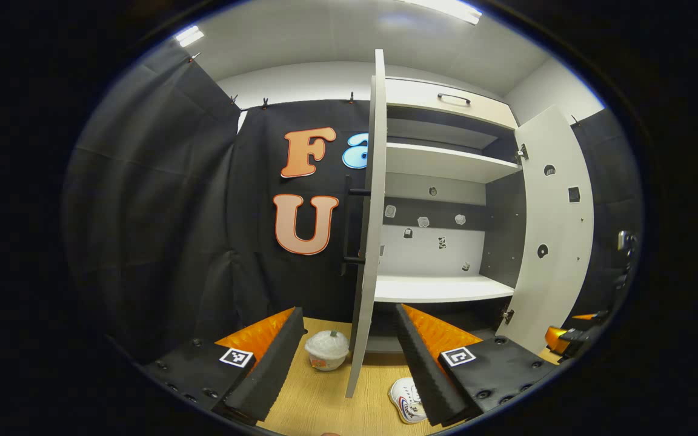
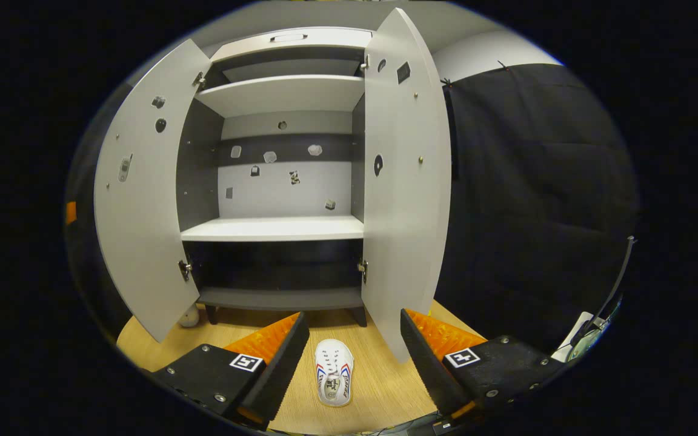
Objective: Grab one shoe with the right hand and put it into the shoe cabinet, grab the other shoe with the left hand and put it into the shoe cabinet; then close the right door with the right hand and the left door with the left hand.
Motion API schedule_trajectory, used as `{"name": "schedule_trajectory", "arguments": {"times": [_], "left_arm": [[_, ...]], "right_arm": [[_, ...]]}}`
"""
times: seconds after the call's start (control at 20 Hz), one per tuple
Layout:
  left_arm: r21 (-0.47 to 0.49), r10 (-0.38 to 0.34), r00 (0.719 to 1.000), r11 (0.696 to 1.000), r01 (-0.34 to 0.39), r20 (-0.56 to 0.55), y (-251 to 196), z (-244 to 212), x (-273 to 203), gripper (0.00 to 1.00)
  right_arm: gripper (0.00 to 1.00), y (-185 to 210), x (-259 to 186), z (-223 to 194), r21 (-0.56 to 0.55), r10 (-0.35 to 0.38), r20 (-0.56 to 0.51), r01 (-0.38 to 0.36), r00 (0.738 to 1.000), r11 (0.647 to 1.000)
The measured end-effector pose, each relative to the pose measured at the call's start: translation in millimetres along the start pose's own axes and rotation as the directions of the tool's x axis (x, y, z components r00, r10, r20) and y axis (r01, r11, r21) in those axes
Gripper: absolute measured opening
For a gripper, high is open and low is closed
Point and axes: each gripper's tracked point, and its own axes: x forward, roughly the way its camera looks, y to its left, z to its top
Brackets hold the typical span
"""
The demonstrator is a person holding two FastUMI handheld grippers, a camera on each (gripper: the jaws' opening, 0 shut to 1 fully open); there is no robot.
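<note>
The shoe cabinet [image 1: 446, 287] [image 2: 276, 229] stands with both doors swung wide and its shelves bare. Its left door [image 1: 373, 212] [image 2: 143, 194] is edge-on in the left gripper view, and the right door [image 1: 555, 230] [image 2: 406, 181] hangs open. A white shoe [image 2: 334, 370] with red and blue stripes lies on the wooden floor just ahead of my open right gripper [image 2: 354, 316]. In the left gripper view that shoe [image 1: 406, 399] is half hidden behind a finger. A second white shoe [image 1: 327, 350] [image 2: 189, 315] sits end-on by the left door's foot, ahead of my open left gripper [image 1: 347, 315].
Black cloth walls close in the booth on both sides of the cabinet. A drawer with a handle [image 1: 452, 97] tops the cabinet. The other gripper [image 1: 573, 339] appears at the far right of the left gripper view. A cable [image 2: 597, 327] hangs at the right gripper view's right edge.
</note>
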Motion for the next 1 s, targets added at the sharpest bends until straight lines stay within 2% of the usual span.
{"name": "schedule_trajectory", "arguments": {"times": [0.3,0.45,0.6,0.85,1.0], "left_arm": [[0.016,0.022,1.0,1.0,-0.022,-0.022,4.2,-6.5,0.7,0.97],[0.022,0.03,0.999,0.999,-0.029,-0.039,2.1,-11.3,1.0,0.97],[0.053,0.043,0.998,0.998,-0.04,-0.047,1.8,-15.1,0.6,0.97],[0.065,0.056,0.997,0.997,-0.052,-0.062,2.2,-19.3,0.7,0.94],[0.067,0.067,0.995,0.996,-0.062,-0.074,2.5,-23.0,1.7,0.97]], "right_arm": [[0.93,5.1,42.7,-82.7,-0.073,0.007,-0.138,-0.017,0.99,0.997],[0.89,6.3,68.1,-115.9,-0.088,0.005,-0.2,-0.023,0.98,0.996],[0.75,13.9,93.0,-153.6,-0.056,0.026,-0.287,-0.044,0.958,0.997],[0.65,13.8,117.5,-207.3,-0.03,0.015,-0.425,-0.031,0.905,0.999],[0.49,15.6,128.3,-225.5,-0.027,0.008,-0.471,-0.024,0.882,0.999]]}}
